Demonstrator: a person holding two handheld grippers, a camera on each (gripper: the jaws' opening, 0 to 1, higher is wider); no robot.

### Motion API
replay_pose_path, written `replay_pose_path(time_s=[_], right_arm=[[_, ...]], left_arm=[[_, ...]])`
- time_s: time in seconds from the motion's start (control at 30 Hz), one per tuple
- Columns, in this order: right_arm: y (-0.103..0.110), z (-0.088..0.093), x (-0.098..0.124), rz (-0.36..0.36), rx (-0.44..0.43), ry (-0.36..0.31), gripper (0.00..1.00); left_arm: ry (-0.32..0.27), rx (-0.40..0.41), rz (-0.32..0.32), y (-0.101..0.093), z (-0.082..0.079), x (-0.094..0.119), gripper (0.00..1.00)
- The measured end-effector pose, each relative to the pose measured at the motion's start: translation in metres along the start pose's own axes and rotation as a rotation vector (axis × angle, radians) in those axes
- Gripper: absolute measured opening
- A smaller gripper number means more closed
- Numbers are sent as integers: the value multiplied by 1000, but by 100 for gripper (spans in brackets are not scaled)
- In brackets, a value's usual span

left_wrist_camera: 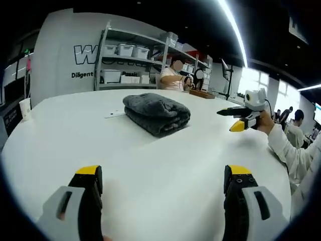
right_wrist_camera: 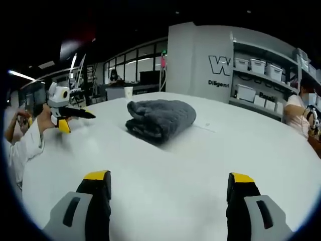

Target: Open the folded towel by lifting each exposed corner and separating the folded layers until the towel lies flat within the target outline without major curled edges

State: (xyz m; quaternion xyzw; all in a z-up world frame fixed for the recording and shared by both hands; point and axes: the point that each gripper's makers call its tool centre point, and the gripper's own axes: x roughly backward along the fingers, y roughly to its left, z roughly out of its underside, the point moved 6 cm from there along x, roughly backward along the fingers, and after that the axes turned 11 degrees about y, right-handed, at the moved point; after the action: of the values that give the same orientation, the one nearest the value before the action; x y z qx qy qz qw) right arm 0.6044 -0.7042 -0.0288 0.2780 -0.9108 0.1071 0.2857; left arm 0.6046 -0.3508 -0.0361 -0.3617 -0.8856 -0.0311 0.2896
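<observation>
A dark grey towel (left_wrist_camera: 156, 113) lies folded in a thick bundle on the white table (left_wrist_camera: 150, 155), ahead of my left gripper (left_wrist_camera: 163, 173), which hovers open over bare table, well short of it. My right gripper (left_wrist_camera: 239, 118) comes in from the right, held in a white-sleeved hand, level with the towel and apart from it. In the right gripper view the towel (right_wrist_camera: 160, 118) lies ahead on the table (right_wrist_camera: 170, 155). My right gripper (right_wrist_camera: 169, 176) is open with nothing between its jaws. My left gripper (right_wrist_camera: 67, 116) is at the left.
A thin strip of tape (left_wrist_camera: 115, 114) lies on the table by the towel's left side. A paper cup (left_wrist_camera: 25, 106) stands at the table's far left edge. Shelves with white bins (left_wrist_camera: 125, 50) and a seated person (left_wrist_camera: 173, 75) are beyond the table.
</observation>
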Motion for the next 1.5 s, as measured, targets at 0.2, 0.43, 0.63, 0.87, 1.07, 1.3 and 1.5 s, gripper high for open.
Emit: replay_pose_path(time_s=[0.2, 0.43, 0.63, 0.87, 1.07, 1.3, 1.5], right_arm=[[2, 5, -3, -1, 0, 18, 98], [1, 6, -2, 6, 15, 35, 98], [5, 1, 2, 10, 59, 16, 96], [14, -26, 13, 48, 130, -2, 92], [23, -83, 33, 80, 212, -76, 91], [36, -138, 32, 118, 279, -92, 92], [62, -164, 5, 86, 327, -130, 91]], left_arm=[[0, -2, -2, 0, 0, 3, 99], [5, -3, -6, 1, 0, 4, 99], [1, 15, -7, 5, 2, 5, 99], [-19, 18, 3, 5, -2, 8, 99], [-13, 16, -2, 6, -2, 8, 99], [-4, 11, -19, 9, -2, 10, 99], [1, 11, -19, 10, -1, 10, 99]])
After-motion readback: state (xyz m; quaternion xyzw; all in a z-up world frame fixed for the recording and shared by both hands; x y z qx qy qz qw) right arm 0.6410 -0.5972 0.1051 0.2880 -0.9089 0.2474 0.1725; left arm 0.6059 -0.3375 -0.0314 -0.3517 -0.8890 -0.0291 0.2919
